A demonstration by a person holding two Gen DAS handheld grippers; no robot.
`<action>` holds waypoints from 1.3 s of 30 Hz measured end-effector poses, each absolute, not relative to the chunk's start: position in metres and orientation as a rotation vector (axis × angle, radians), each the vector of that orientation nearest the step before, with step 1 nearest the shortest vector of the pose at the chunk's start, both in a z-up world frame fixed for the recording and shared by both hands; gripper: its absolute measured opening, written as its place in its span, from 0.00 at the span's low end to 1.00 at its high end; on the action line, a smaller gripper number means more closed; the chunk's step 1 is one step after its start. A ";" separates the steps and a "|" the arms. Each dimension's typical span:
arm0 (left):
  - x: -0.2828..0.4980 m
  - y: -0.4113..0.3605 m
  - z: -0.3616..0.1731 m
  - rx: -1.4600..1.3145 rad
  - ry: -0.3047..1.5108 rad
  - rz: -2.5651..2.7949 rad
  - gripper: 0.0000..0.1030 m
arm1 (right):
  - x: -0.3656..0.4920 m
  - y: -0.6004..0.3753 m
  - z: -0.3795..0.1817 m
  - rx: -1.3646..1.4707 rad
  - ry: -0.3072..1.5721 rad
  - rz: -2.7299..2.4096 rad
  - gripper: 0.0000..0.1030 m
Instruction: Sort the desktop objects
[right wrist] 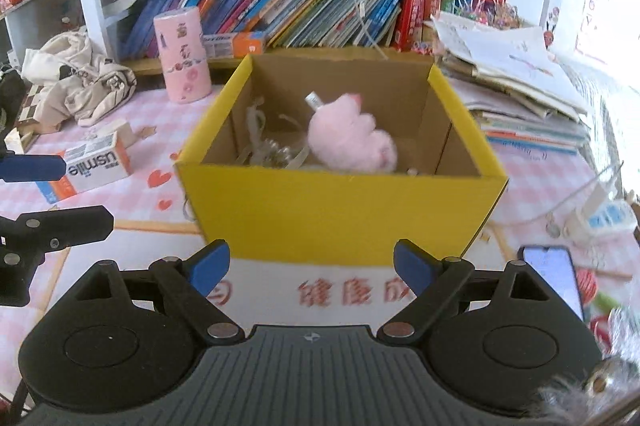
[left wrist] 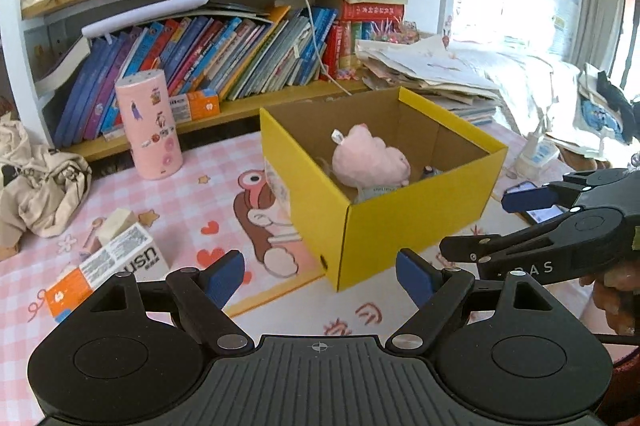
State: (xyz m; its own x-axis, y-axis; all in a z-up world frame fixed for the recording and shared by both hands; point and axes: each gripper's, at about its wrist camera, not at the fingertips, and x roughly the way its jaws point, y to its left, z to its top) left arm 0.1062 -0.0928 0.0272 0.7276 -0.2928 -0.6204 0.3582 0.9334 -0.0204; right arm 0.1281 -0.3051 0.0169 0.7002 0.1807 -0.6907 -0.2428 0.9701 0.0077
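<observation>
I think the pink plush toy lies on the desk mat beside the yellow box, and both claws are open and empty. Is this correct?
Not quite: the pink plush toy lies inside the yellow box, as the right wrist view shows. Both the left claw and the right claw are indeed open and empty.

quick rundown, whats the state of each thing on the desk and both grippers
yellow box: open on top, upright
pink plush toy: lying inside the box
pink cylinder: standing upright
usmile carton: lying on its side on the mat
phone: flat, screen lit
beige cloth bag: crumpled
left gripper: open, empty
right gripper: open, empty
</observation>
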 end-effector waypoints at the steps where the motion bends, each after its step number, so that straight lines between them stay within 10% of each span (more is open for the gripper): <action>1: 0.104 -0.089 0.027 0.106 0.667 -0.365 0.83 | 0.125 -0.301 0.016 -0.085 0.765 0.232 0.86; 39: 0.045 0.064 0.007 0.038 0.710 -0.237 0.83 | 0.084 -0.126 -0.009 -0.233 0.876 0.419 0.88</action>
State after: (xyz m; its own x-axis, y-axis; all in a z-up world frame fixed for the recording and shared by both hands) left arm 0.0455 0.0643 0.0066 0.7327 -0.2027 -0.6497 0.2287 0.9724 -0.0455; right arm 0.0836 -0.1264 -0.0090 0.5664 0.2591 -0.7824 -0.4467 0.8942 -0.0272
